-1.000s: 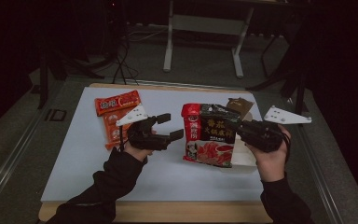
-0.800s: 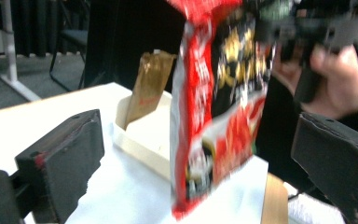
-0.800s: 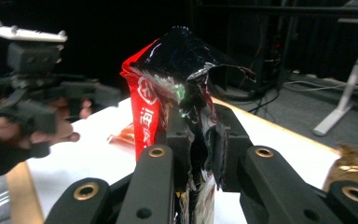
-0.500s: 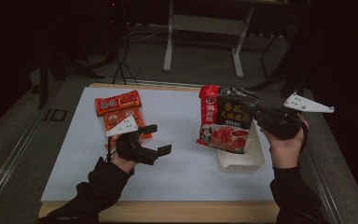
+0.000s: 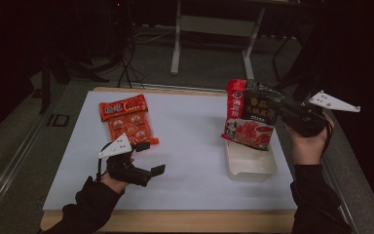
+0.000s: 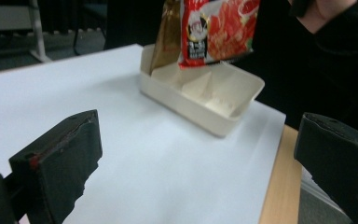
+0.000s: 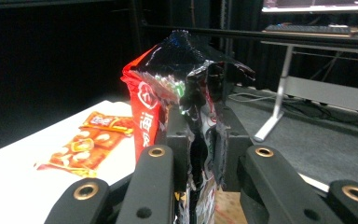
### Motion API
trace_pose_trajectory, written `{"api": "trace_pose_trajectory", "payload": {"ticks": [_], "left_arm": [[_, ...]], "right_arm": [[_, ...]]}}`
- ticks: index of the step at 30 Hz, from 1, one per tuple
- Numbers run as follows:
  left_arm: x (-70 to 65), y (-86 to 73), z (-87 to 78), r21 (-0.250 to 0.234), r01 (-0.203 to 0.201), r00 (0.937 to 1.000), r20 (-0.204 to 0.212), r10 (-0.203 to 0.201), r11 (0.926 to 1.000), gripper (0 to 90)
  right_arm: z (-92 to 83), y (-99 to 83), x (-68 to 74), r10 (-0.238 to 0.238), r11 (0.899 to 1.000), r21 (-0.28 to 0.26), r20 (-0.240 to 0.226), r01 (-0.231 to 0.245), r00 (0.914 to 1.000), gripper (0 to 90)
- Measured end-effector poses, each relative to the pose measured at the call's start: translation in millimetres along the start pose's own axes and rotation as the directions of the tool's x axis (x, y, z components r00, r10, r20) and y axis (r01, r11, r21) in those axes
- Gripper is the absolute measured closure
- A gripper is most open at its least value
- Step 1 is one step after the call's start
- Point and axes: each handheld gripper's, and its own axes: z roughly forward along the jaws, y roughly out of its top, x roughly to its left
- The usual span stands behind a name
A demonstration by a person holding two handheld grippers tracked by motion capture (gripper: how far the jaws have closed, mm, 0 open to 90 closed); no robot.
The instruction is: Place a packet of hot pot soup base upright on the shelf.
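Cream tray's (image 6: pixel 200 100) dividers show between the left tongs' (image 6: pixel 200 158) spread jaws.

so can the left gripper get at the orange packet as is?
Probably yes. The left gripper is open and empty, and the orange packet lies flat just beyond it on bare white table, with nothing between.
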Motion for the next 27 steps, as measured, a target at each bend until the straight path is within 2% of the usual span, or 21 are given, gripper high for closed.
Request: {"api": "trace_pose_trajectory", "payload": {"ticks": [3, 6, 12, 13, 15, 18, 23, 25, 27], "left_arm": [[1.6, -6.8, -4.9, 0.007, 0.013, 0.9999, -0.004, -0.013, 0.9999, 1.2], [3.4, -23.0, -16.7, 0.015, 0.026, 0.9991, -0.034, -0.025, 0.9996, 1.1], [6.8, -45.4, -27.2, 0.013, 0.034, 0.9972, -0.067, -0.033, 0.9993, 1.2], [7.6, -47.9, -27.7, 0.013, 0.021, 0.9973, -0.071, -0.020, 0.9997, 1.2], [9.1, -55.2, -28.2, 0.012, -0.037, 0.9939, -0.104, 0.038, 0.9992, 1.2], [10.3, -61.8, -29.3, -0.003, -0.059, 0.9919, -0.113, 0.058, 0.9983, 1.3], [11.7, -69.5, -28.3, -0.009, -0.029, 0.9932, -0.113, 0.028, 0.9995, 1.3], [12.1, -70.7, -27.6, -0.010, -0.026, 0.9932, -0.113, 0.025, 0.9996, 1.3], [12.2, -71.5, -27.5, -0.016, -0.020, 0.9938, -0.110, 0.018, 0.9997, 1.3]], "right_arm": [[2.2, -4.1, -5.3, -0.006, 1.000, 0.002, 0.014, 0.006, 0.9999, 78.6], [4.3, -11.2, -15.0, -0.006, 1.000, 0.007, 0.048, 0.006, 0.9988, 78.5], [12.2, -19.1, -26.7, -0.045, 0.999, 0.012, 0.049, 0.045, 0.9978, 78.3], [15.0, -20.5, -28.6, -0.052, 0.998, 0.022, 0.052, 0.051, 0.9973, 78.2], [19.2, -22.9, -31.4, -0.046, 0.999, 0.023, 0.042, 0.045, 0.9981, 78.2], [26.0, -27.5, -36.4, -0.045, 0.999, 0.016, 0.020, 0.045, 0.9988, 78.1], [35.6, -33.9, -39.8, -0.069, 0.997, 0.021, 0.015, 0.069, 0.9975, 77.8], [39.1, -36.2, -38.4, -0.100, 0.994, 0.039, 0.042, 0.099, 0.9940, 77.8], [42.0, -39.1, -38.5, -0.108, 0.993, 0.042, 0.045, 0.106, 0.9931, 77.7]]}}
